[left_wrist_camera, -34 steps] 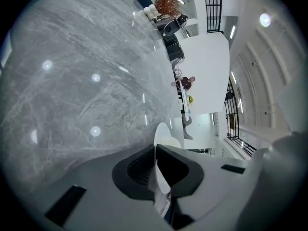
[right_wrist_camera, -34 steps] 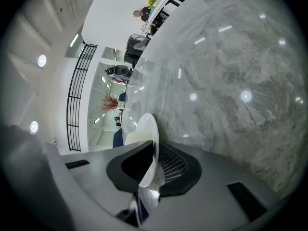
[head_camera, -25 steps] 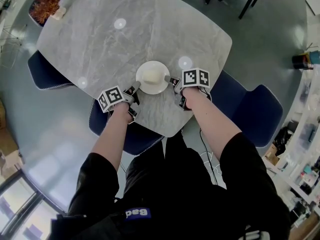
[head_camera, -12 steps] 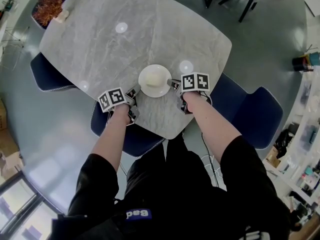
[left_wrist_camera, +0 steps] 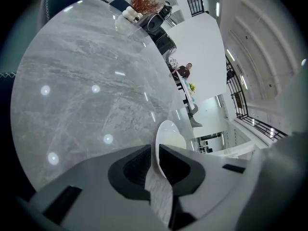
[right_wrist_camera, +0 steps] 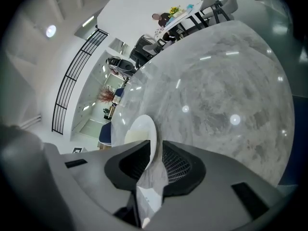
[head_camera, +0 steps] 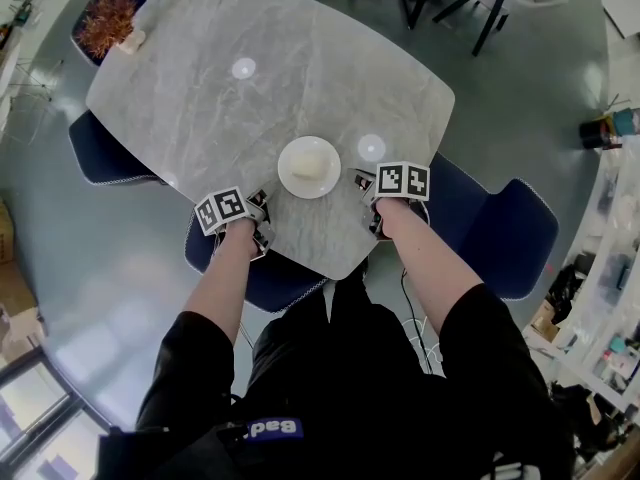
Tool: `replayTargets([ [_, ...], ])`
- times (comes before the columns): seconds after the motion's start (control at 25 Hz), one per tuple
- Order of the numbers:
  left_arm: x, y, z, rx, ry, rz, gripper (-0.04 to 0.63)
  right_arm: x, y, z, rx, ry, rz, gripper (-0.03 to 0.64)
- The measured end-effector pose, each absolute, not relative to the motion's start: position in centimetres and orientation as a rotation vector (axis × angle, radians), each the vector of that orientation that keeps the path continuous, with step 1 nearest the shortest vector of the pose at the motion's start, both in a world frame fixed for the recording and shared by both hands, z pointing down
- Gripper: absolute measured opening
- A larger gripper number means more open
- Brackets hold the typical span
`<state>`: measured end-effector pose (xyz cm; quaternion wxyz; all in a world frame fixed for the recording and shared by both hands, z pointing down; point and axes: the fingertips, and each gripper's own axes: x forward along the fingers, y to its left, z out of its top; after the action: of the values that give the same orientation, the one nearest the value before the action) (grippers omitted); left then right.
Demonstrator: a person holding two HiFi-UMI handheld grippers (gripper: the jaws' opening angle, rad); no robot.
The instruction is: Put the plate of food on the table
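head, plate: white plate point(head_camera: 309, 186) sits flat on the grey marble table point(head_camera: 200, 88), near the edge closest to you, between your two grippers.
head, food: a pale lump of food point(head_camera: 309, 162) lies in the middle of the plate.
head, left gripper: your left gripper point(head_camera: 262, 201) is low over the table, just beside the plate's left rim. A strip of bare table shows between them, so there is no contact.
head, right gripper: your right gripper point(head_camera: 356, 179) is just beside the plate's right rim, closer than the left. I can't tell from here whether it touches.
head, surroundings: blue chairs point(head_camera: 500, 233) stand round the table. A dried plant point(head_camera: 105, 18) is at the far left corner, well apart from the plate.
left gripper view, jaws: set a narrow gap apart, with nothing clamped between the pads point(left_wrist_camera: 132, 167).
left gripper view, plate: seen almost edge-on point(left_wrist_camera: 169, 136), in line with the gap and out past the jaw tips, resting on the table point(left_wrist_camera: 86, 81).
right gripper view, jaws: also a narrow gap apart, pads point(right_wrist_camera: 179, 166) holding nothing.
right gripper view, plate: plate point(right_wrist_camera: 139, 124) lies flat on the table point(right_wrist_camera: 216, 81) just ahead of the tips, its rim lined up with the gap and the food point(right_wrist_camera: 134, 138) visible on it.
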<state>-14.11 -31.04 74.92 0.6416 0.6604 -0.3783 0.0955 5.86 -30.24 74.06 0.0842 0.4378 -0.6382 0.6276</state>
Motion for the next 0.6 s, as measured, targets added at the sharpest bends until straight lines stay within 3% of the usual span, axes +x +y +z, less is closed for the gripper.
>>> replayTargets([
  [0.6, -14.1, -24.0, 64.0, 1.740, -0.844, 0.086, 0.040, 4.8, -21.3, 67.2, 1.355, -2.035, 1.942, 0.061],
])
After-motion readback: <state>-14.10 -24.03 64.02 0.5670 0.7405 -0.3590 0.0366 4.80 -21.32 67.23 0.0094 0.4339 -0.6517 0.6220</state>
